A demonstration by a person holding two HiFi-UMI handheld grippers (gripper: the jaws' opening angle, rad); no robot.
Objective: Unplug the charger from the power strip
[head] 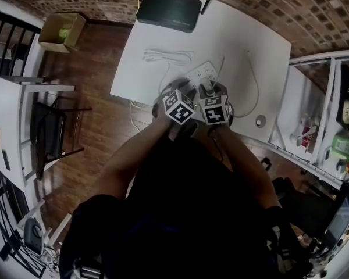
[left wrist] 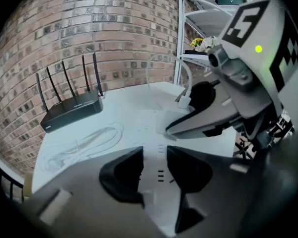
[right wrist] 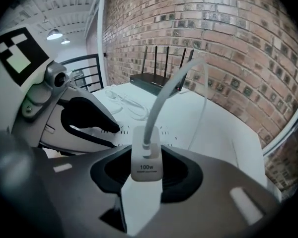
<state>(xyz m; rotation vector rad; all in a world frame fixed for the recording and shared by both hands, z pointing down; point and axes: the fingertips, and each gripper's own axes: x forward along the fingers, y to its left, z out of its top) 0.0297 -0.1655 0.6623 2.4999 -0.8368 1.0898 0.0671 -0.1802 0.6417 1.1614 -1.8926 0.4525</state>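
White boxy charger [right wrist: 145,168], clamped in the right gripper [right wrist: 146,155], wants a straight pull while the left gripper [left wrist: 155,157], jaws apart, pins the white power strip [left wrist: 160,138].

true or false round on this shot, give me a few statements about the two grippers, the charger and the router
1. The right hand-held gripper has the white charger between its jaws. True.
2. The router is white. False: it is black, with its antennas standing up.
3. A white cable runs out of the charger's top. True.
4. The left hand-held gripper is clamped on the coiled cable. False: its jaws stand apart over the power strip, and the coiled cable lies apart from it on the table.
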